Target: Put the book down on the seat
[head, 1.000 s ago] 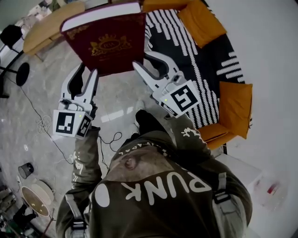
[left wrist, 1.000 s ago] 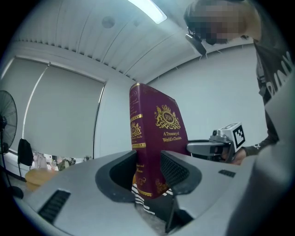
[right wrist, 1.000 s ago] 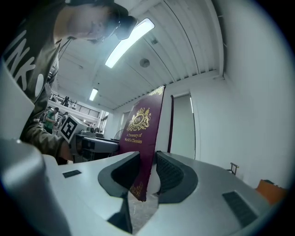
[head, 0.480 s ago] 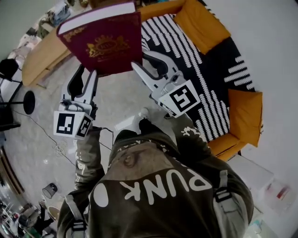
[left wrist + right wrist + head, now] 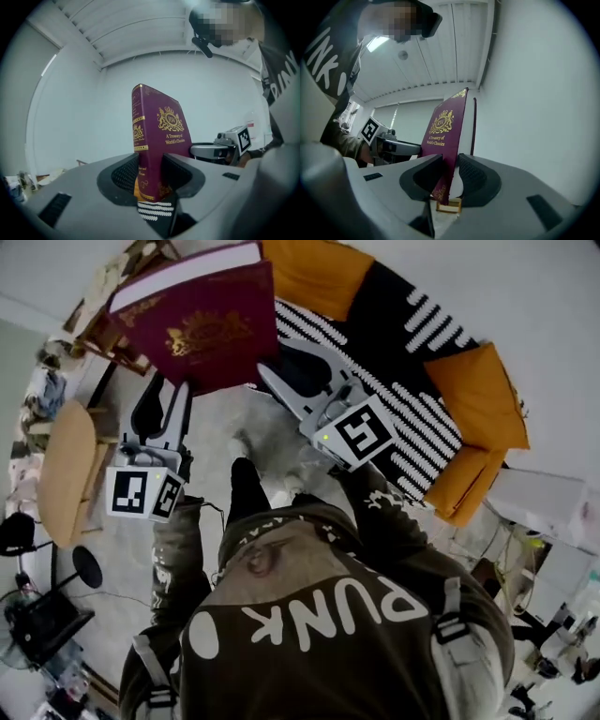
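Book (image 5: 197,329): we hold it in the air by its lower edge, ahead of both grippers and over the floor (image 5: 220,423), not yet over the seat.
Left gripper (image 5: 151,171): clamped on the lower corner at the spine, one jaw on each cover.
Right gripper (image 5: 449,176): clamped on the other lower corner, on the side of the page edges.
Handling: a thick hardback, so we judge it heavy and stiff. The smooth cover may slide in the jaws, and held only from below it may tip.
Hold: the two lower corners seem right to us.
Seat (image 5: 412,362): the striped sofa, ahead and to the right of the right gripper.
Edges: the seat's front edge lies just past the right gripper, and the book must cross it.
Room: the striped middle between the orange cushions (image 5: 473,395) is bare. A table (image 5: 66,465) stands well to the left of the left gripper.
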A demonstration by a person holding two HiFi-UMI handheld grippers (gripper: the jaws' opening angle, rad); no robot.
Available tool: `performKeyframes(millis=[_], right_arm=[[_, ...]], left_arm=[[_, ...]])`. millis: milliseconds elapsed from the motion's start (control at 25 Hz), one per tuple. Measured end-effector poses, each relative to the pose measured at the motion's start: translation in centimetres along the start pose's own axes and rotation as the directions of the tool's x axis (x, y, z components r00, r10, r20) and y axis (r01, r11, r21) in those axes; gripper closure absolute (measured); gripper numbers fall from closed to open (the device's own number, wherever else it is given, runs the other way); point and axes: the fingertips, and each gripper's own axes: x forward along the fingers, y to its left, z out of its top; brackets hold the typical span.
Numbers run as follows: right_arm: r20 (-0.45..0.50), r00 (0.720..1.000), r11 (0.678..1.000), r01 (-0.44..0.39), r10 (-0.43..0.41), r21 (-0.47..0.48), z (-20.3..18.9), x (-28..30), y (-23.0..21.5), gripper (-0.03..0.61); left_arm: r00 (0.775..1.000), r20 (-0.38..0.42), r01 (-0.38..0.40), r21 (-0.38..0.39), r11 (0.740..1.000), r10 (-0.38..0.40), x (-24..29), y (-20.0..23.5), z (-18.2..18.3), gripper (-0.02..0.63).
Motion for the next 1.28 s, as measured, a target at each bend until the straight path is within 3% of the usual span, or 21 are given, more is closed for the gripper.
performKeyframes(millis=[160,240,320,440,640,720,880,1080,1280], right_arm=[[-0.029,0.980,0.980,0.197,-0.198,-0.031,-0.4,-1.4,-6.2,0.460],[-0.038,0.956,0.956,0.290,-0.292,-0.051,-0.7,-2.1,-8.8,0.460],[-0.049,0.912,0.912,0.404,-0.407,-0.065,-1.0,-3.1,-11.3,0.460],[-0.100,0.814,0.819,0.563,-0.572,-0.108,-1.8,-5.5,-14.1,0.460],[-0.091,0.634,0.640,0.755,-0.768,-0.141,-1.6,-11.9,-16.2,0.462],[-0.113,0.554,0.566,0.811,-0.825,-0.150,-1.9,-14.9,-15.7,0.462],[-0.107,0.374,0.387,0.910,-0.921,-0.149,-1.9,-23.3,-13.7,0.462],[-0.098,0.210,0.222,0.966,-0.973,-0.129,-1.9,-35.5,-11.9,0.462],[-0.104,0.100,0.113,0.985,-0.990,-0.131,-2.4,-43.2,-11.2,0.462]], left_arm=[[0.978,0.013,0.208,-0.016,0.978,-0.207,8.4,-0.9,-0.3,0.466],[0.953,0.020,0.302,-0.026,0.953,-0.302,12.0,-1.5,-0.6,0.466],[0.912,0.025,0.411,-0.037,0.911,-0.410,15.8,-2.4,-0.8,0.466],[0.814,0.033,0.581,-0.053,0.812,-0.580,21.0,-4.7,-1.1,0.466],[0.638,0.029,0.769,-0.064,0.636,-0.770,25.6,-11.9,-1.9,0.465],[0.557,0.022,0.829,-0.065,0.555,-0.830,25.9,-15.3,-2.2,0.465],[0.384,-0.004,0.921,-0.064,0.383,-0.923,25.2,-24.4,-3.0,0.466],[0.229,-0.040,0.972,-0.052,0.231,-0.973,23.6,-37.4,-3.7,0.466],[0.110,-0.074,0.992,-0.049,0.114,-0.991,23.1,-46.0,-5.0,0.466]])
